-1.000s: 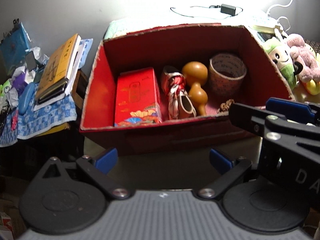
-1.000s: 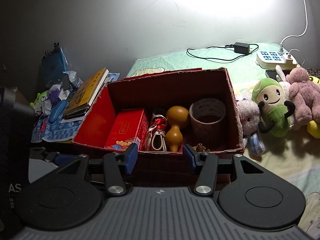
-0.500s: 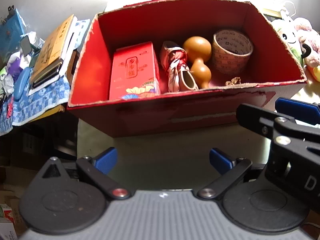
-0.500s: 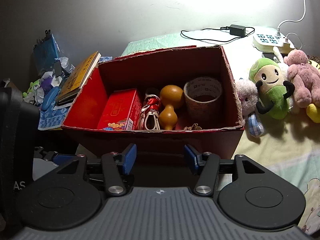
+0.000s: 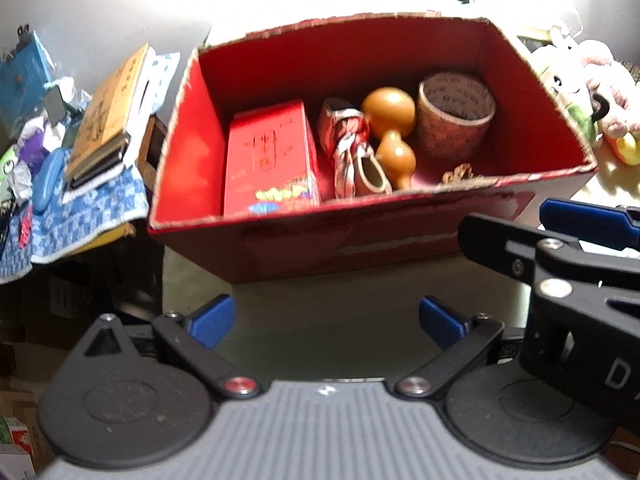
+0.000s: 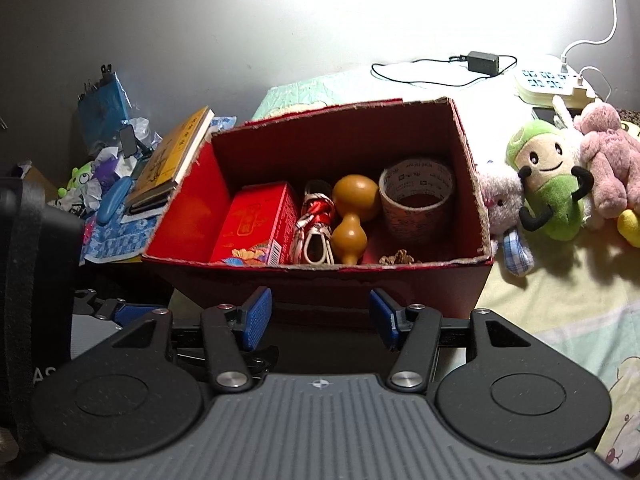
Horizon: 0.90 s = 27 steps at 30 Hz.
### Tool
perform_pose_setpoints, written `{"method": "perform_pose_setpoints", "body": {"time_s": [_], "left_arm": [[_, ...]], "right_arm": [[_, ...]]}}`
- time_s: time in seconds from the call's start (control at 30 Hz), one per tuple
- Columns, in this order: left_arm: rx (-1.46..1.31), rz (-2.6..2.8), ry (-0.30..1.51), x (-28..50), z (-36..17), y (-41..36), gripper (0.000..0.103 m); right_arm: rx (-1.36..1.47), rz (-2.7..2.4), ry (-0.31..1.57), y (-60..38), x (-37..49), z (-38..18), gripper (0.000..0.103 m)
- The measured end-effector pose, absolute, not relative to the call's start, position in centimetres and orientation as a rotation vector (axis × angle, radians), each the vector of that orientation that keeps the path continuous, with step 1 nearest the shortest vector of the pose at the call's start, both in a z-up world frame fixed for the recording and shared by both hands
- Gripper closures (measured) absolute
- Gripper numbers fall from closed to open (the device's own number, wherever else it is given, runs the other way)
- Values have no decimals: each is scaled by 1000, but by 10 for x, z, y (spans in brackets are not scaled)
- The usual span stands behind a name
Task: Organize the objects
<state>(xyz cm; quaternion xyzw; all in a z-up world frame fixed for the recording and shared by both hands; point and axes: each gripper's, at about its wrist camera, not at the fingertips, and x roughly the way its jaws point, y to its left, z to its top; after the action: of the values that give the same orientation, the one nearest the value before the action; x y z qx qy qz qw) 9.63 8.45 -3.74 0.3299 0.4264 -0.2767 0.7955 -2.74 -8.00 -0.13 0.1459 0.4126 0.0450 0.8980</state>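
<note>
Five things are counted inside the red cardboard box [image 5: 372, 240] in the left wrist view: one red carton [image 5: 270, 156], one small bundle wrapped in red and white [image 5: 348, 140], one brown gourd [image 5: 390, 132], one roll of tape [image 5: 456, 114] and one small brownish lump [image 5: 458, 172] near the front wall, too blurred to be named. The left gripper [image 5: 326, 322] is seen spread wide with nothing between its blue pads, short of the box front. The right gripper [image 5: 576, 236] enters from the right, also empty.

The gourd is judged stiff, light and smooth – it is probably best taken at its narrow waist, where the pads cannot slide off. The carton is judged rigid, so its flat sides can be pinched. The tape roll can be taken by its wall, one pad inside and one outside.

In the right wrist view the same five things are counted in the box [image 6: 320, 280], which sits on a bed. The right gripper [image 6: 320, 314] is held apart and empty – just before the front wall. Three plush toys are seen clearly beside the box: one white [image 6: 502, 204], one green [image 6: 550, 184], one pink [image 6: 610, 156]. One book [image 6: 172, 160] leans to the left.
</note>
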Motion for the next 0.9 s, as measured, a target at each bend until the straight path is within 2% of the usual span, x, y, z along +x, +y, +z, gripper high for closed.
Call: {"method": "perform_pose_setpoints", "body": {"time_s": [0.53,0.9], "left_arm": [[688,-638,794,105,6,66,4],[674,-601,720,126,13,51,4]], "right_arm": [[300,77,737,-88,-13,34,45],[297,37,702,-88,9,38,40]]}}
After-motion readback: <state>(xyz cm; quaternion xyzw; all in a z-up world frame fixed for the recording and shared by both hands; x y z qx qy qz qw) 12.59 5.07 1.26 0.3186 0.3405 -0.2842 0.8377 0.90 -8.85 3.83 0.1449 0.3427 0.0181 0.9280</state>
